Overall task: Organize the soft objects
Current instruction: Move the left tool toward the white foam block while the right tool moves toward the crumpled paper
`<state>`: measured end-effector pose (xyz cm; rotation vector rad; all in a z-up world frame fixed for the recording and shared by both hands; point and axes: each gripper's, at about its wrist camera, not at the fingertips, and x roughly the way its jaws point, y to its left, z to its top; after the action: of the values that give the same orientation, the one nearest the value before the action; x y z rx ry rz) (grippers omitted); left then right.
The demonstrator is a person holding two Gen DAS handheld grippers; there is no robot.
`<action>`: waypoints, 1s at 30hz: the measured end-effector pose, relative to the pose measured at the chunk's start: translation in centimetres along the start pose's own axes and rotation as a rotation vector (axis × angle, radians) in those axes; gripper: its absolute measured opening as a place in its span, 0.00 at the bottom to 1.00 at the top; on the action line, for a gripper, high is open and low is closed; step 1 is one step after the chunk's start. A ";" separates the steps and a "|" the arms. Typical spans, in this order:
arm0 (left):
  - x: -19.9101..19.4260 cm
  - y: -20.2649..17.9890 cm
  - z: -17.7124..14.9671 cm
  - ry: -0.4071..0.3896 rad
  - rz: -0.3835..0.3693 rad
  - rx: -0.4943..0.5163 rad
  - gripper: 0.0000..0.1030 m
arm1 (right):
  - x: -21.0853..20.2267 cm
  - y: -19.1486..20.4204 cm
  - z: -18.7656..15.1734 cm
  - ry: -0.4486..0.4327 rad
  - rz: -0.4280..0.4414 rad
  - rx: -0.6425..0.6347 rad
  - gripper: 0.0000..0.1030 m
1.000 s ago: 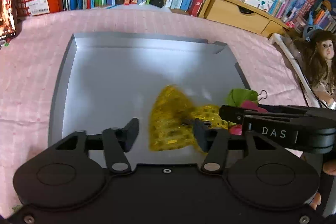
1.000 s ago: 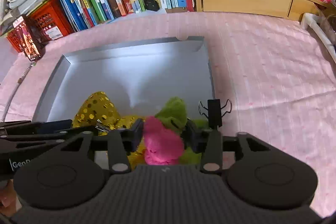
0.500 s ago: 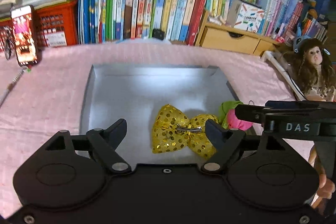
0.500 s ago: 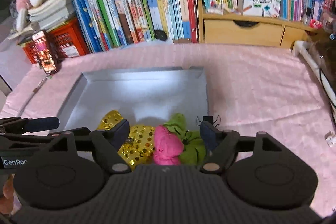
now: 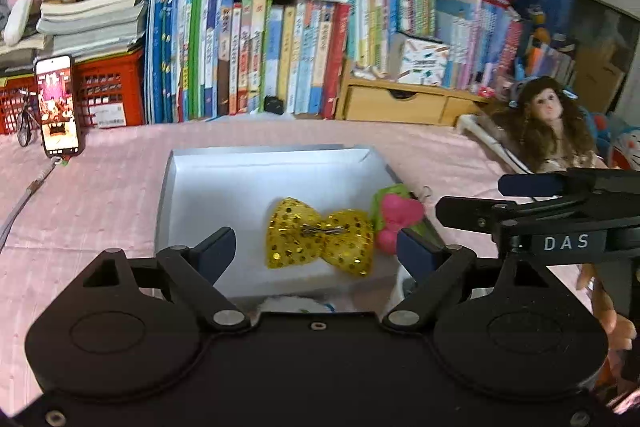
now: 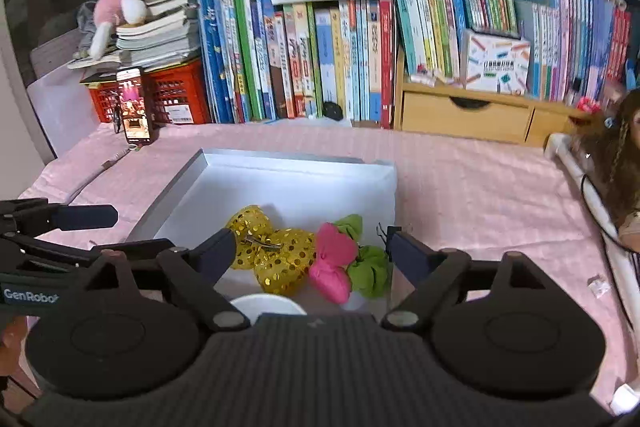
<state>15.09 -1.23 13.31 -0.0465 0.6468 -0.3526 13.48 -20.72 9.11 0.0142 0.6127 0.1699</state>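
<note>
A gold sequin bow (image 5: 320,235) (image 6: 272,253) lies in the near part of a shallow grey tray (image 5: 224,163) (image 6: 304,163), its metal clip facing up. Beside it on the right rests a pink and green bow (image 5: 394,213) (image 6: 346,261), close to the tray's right rim. My left gripper (image 5: 316,251) hovers above and behind the gold bow, jaws opening, nothing pressed between them. My right gripper (image 6: 310,251) hangs over the pink and green bow, jaws opening too, touching neither bow. Each gripper shows at the side of the other's view.
The tray sits on a pink cloth (image 6: 480,195). Books (image 5: 260,59), red crates (image 5: 108,91) and a wooden drawer unit (image 6: 464,115) line the far edge. A phone (image 5: 58,105) stands at far left, a doll (image 5: 548,123) at right. A white round object (image 6: 266,305) lies just below the tray.
Both grippers let go of the bows, opened wider and pulled back and up. The bows now lie side by side in the tray.
</note>
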 end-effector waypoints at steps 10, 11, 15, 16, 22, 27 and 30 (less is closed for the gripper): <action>-3.2 -1.4 -3.7 -0.063 -0.027 0.026 0.88 | -3.4 0.6 -3.0 -0.093 -0.012 -0.058 0.99; -3.4 -1.6 -4.2 -0.069 -0.026 0.029 0.89 | -3.6 0.6 -3.4 -0.102 -0.016 -0.059 1.00; -3.8 -2.1 -5.9 -0.088 -0.022 0.035 0.90 | -4.4 0.6 -5.0 -0.130 -0.026 -0.051 1.00; -3.8 -2.2 -6.3 -0.091 -0.022 0.034 0.90 | -4.5 0.6 -5.4 -0.136 -0.029 -0.050 1.00; -3.7 -2.6 -8.7 -0.095 -0.013 0.026 0.90 | -5.5 0.2 -7.7 -0.172 -0.046 -0.042 1.00; -3.7 -3.2 -10.8 -0.120 0.025 0.041 0.90 | -6.1 -0.1 -9.5 -0.194 -0.073 -0.040 1.00; -3.5 -3.7 -11.8 -0.128 0.047 0.067 0.90 | -6.3 -0.4 -10.5 -0.199 -0.089 -0.038 1.00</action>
<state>4.28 -2.74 6.48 0.0102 0.5078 -0.3236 2.46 -22.55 4.08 -0.0329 0.4101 0.0923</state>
